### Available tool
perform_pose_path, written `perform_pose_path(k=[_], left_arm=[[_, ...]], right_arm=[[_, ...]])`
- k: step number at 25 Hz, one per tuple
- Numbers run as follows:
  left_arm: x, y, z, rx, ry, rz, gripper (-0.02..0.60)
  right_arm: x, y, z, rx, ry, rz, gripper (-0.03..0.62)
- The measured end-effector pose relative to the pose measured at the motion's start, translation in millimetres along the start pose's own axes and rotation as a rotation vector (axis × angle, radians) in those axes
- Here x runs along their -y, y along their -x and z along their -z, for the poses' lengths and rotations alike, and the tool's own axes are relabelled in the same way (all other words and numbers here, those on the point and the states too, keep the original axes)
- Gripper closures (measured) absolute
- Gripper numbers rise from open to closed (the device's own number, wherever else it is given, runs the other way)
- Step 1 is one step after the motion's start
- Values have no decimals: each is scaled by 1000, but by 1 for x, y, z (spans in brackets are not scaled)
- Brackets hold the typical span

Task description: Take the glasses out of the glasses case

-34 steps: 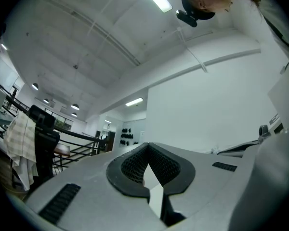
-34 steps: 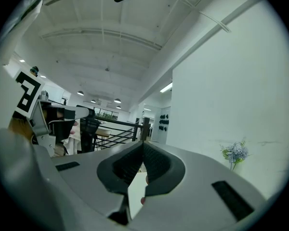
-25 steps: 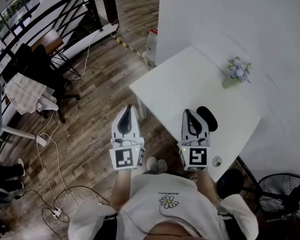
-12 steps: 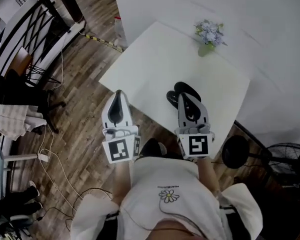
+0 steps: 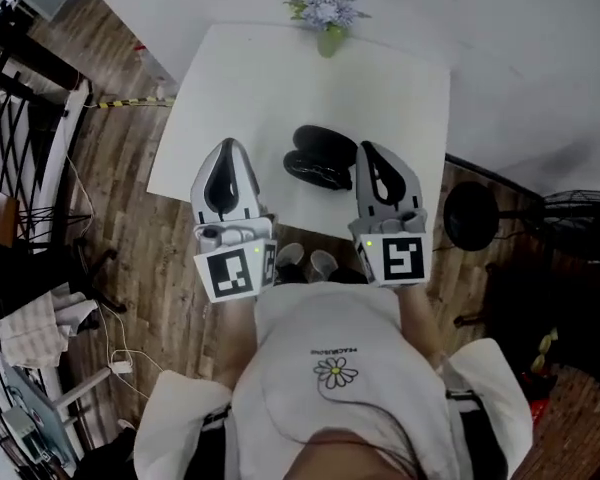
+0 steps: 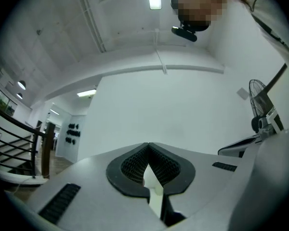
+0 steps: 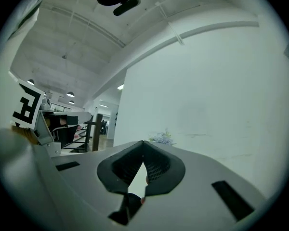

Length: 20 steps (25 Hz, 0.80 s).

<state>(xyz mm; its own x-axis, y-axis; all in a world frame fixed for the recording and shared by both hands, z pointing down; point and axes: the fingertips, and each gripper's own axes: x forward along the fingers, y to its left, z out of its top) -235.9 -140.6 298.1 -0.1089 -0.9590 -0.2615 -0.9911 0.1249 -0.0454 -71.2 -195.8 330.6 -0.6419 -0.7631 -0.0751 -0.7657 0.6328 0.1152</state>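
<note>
One black glasses case lay open on the white worktop, between two sets of tongs held over the near edge; whether glasses lay inside could not be made out. The left tongs and the right tongs were each closed together, empty. One small vase of flowers stood at the far edge. The print above the daisy on the person's shirt was too small to read.

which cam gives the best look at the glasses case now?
Head view: the black glasses case lies in full sight on the white table, between the left tool and right tool. Both gripper views aim above it, at wall and ceiling; neither shows the case.
</note>
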Motion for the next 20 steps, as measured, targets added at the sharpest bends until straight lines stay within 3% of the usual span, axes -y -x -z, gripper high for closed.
perform_pose_path(k=[10,20], left_arm=[[51,-41,13,-11,50,297,565],[66,-43,28,-42,111,413,565]], right_arm=[[35,25,-1,-39,21,266,585],[35,52,12,-115,59,401,585]])
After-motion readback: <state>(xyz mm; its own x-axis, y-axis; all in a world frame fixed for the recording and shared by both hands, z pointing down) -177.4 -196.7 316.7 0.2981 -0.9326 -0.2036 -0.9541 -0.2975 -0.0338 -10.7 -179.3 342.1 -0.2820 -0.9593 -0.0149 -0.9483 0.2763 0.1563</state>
